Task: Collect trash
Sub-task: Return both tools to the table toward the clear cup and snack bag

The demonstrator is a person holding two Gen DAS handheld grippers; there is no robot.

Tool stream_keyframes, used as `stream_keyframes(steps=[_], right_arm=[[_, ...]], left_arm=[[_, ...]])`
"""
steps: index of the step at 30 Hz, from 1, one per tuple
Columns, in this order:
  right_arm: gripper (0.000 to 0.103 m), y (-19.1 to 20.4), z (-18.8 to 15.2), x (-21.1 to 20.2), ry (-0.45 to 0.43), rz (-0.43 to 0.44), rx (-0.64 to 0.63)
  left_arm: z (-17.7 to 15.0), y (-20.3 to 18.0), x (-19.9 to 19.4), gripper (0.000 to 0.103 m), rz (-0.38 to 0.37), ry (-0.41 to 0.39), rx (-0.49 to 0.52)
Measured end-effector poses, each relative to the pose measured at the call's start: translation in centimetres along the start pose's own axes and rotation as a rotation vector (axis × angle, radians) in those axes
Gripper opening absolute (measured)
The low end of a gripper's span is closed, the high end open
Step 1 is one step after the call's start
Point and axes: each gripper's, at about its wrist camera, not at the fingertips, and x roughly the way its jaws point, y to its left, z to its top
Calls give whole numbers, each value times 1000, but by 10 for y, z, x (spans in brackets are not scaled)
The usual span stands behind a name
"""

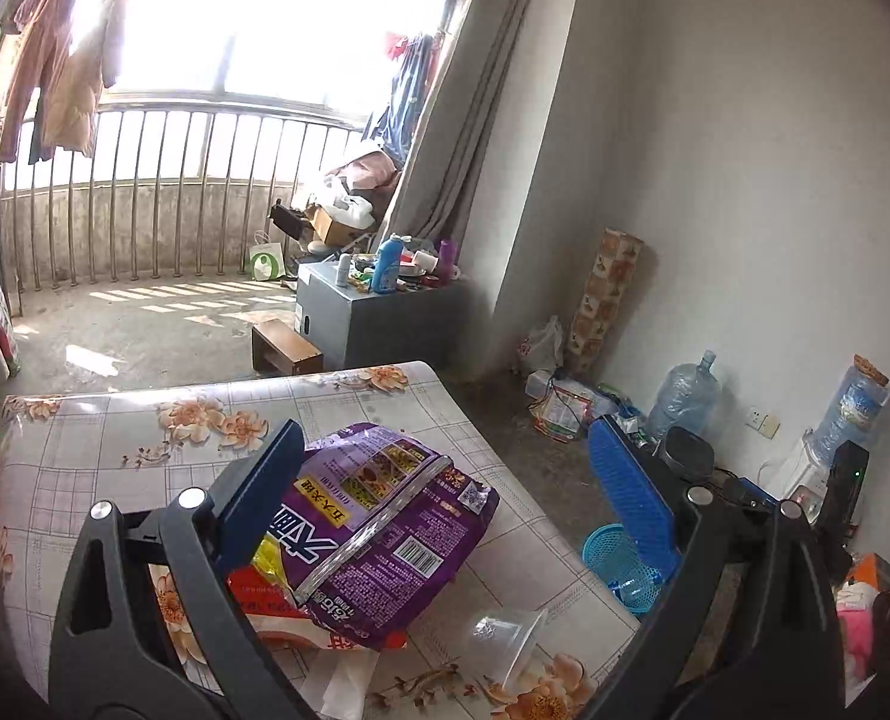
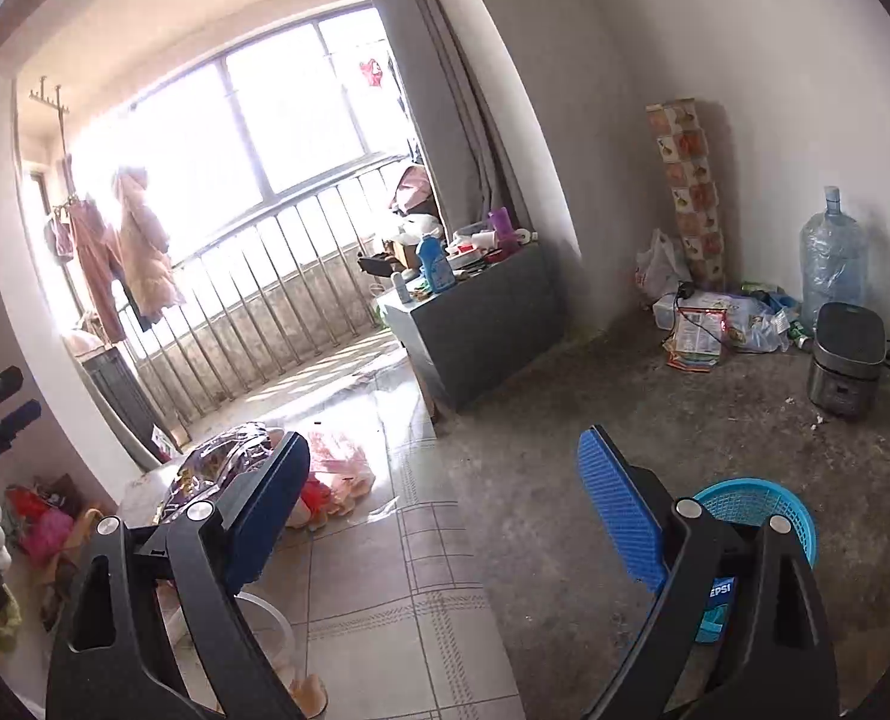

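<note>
A table (image 1: 115, 438) covered in flowered cloth is seen, with a purple snack bag (image 1: 379, 528) lying on it atop a red wrapper (image 1: 265, 606); a blue mesh basket (image 1: 616, 564) stands on the floor beside it. A clear plastic cup (image 1: 505, 639) is tipped near the table edge. The left gripper (image 1: 445, 480) and right gripper (image 2: 445, 480) are both spread wide, with nothing held.

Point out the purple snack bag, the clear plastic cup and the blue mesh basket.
purple snack bag (image 1: 385, 534): left wrist view, middle of its printed back.
clear plastic cup (image 1: 508, 639): left wrist view, its side wall.
blue mesh basket (image 2: 763, 504): right wrist view, its far rim.
</note>
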Motion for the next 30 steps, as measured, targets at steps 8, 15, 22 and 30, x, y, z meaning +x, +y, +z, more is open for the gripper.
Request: stream_keyframes(steps=[8, 15, 22, 30], right_arm=[[75, 52, -62, 41, 297, 245, -46], [73, 103, -108, 70, 477, 339, -181], [57, 116, -121, 103, 554, 291, -250], [45, 107, -114, 122, 577, 250, -188]], left_arm=[[-65, 44, 4, 91, 13, 145, -102], [-88, 56, 33, 90, -21, 208, -178], [-89, 33, 70, 71, 12, 258, 30], [-104, 3, 103, 65, 33, 316, 303]])
